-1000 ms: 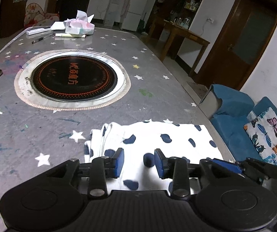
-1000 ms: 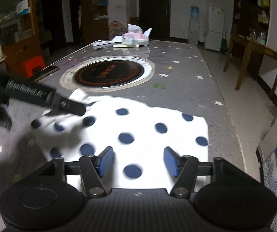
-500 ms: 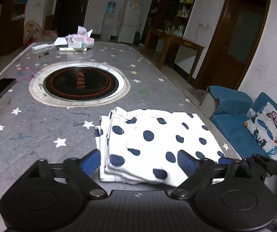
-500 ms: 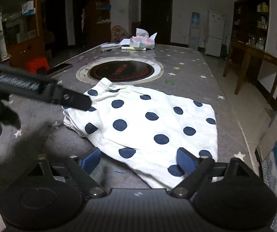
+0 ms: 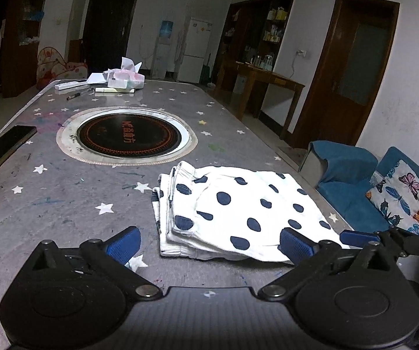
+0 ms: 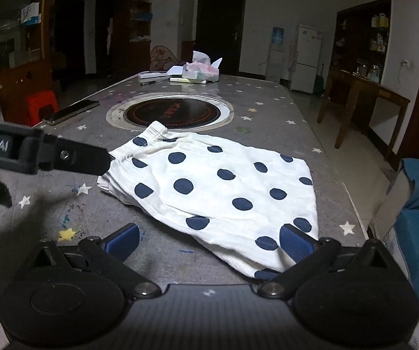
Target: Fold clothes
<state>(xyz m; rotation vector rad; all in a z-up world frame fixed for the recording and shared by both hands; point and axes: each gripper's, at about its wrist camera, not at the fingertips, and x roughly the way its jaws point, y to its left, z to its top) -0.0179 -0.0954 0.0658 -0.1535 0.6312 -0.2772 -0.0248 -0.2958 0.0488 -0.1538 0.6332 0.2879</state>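
A white garment with dark blue dots (image 5: pixel 238 207) lies folded in layers on the grey star-patterned table (image 5: pixel 48 198), near its right edge. It also shows in the right wrist view (image 6: pixel 218 192). My left gripper (image 5: pixel 209 245) is open and empty, held back just in front of the garment's near edge. My right gripper (image 6: pixel 209 243) is open and empty, over the garment's near right corner. The left gripper's black body (image 6: pixel 48 157) reaches in from the left in the right wrist view.
A round black induction cooker (image 5: pixel 124 140) is set into the table's middle. A phone (image 5: pixel 5 147) lies at the left edge. A tissue pack, papers and pens (image 5: pixel 116 80) lie at the far end. A blue sofa with a butterfly cushion (image 5: pixel 408 192) stands right of the table.
Both grippers opened wide and drew back and up from the garment, which now lies flat and folded on the table.
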